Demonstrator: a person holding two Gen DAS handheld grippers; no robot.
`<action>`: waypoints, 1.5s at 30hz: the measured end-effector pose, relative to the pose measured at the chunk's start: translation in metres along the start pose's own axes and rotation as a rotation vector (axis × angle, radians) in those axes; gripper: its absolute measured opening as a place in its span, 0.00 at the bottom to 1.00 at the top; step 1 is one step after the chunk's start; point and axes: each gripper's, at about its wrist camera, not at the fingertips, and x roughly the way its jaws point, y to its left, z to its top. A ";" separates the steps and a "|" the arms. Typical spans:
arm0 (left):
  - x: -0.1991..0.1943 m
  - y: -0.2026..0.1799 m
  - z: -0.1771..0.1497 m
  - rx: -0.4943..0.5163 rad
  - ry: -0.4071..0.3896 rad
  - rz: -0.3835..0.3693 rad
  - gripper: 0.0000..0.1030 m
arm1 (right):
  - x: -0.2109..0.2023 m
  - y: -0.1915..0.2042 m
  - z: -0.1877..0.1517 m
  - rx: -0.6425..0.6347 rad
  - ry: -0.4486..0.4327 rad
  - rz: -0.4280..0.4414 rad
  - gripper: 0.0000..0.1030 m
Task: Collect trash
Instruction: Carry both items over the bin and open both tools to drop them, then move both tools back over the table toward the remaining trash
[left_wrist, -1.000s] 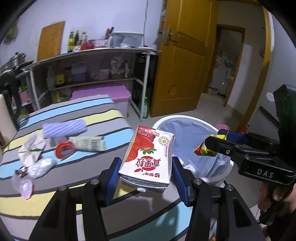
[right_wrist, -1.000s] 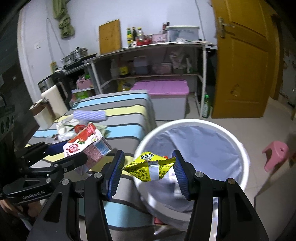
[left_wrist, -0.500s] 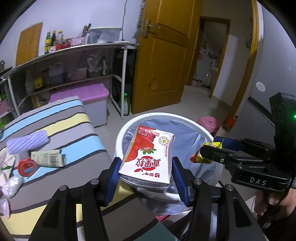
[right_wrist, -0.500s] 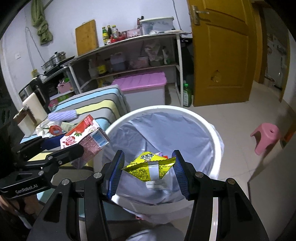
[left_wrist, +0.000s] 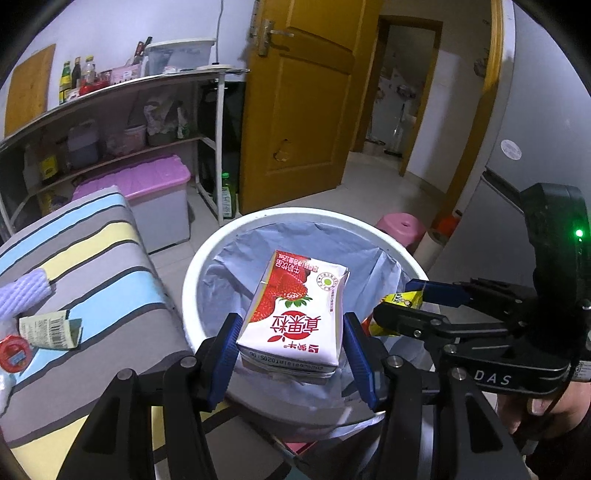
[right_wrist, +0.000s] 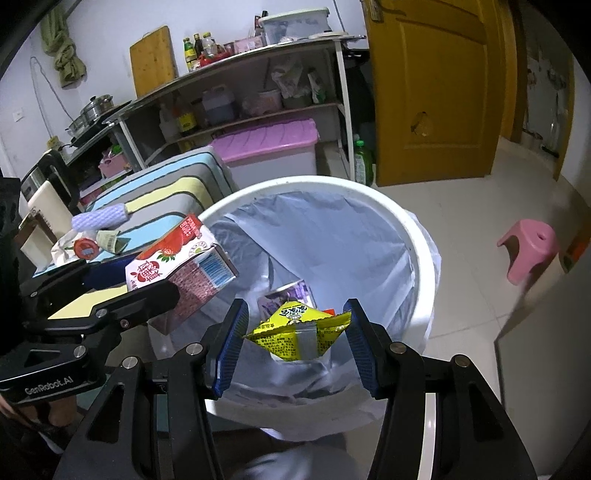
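My left gripper (left_wrist: 291, 347) is shut on a red-and-white strawberry milk carton (left_wrist: 295, 310) and holds it over the near side of a white trash bin (left_wrist: 207, 251) lined with a pale blue bag. The carton also shows in the right wrist view (right_wrist: 177, 262). My right gripper (right_wrist: 295, 343) is shut on a yellow snack wrapper (right_wrist: 295, 332), held above the bin's (right_wrist: 413, 229) opening. The wrapper's tip shows in the left wrist view (left_wrist: 402, 297). Some trash (right_wrist: 288, 291) lies at the bin's bottom.
A striped table (left_wrist: 92, 273) at left carries a purple roll (left_wrist: 22, 295), a barcode wrapper (left_wrist: 48, 328) and a red lid (left_wrist: 13, 352). A pink-lidded box (left_wrist: 147, 184), shelves (left_wrist: 110, 122), a yellow door (left_wrist: 303, 110) and a pink stool (right_wrist: 528, 251) surround the bin.
Both grippers have moved from beside the table to over the bin's opening, still holding the carton and the wrapper. The table trash has slid to the left of the views.
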 end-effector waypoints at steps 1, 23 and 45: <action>0.001 -0.001 0.000 0.003 0.001 -0.002 0.53 | 0.000 -0.002 0.000 0.006 -0.001 -0.006 0.53; -0.048 0.013 -0.018 -0.080 -0.067 0.040 0.54 | -0.033 0.015 -0.002 -0.009 -0.087 0.048 0.57; -0.132 0.057 -0.069 -0.204 -0.145 0.213 0.54 | -0.042 0.108 -0.018 -0.169 -0.098 0.229 0.57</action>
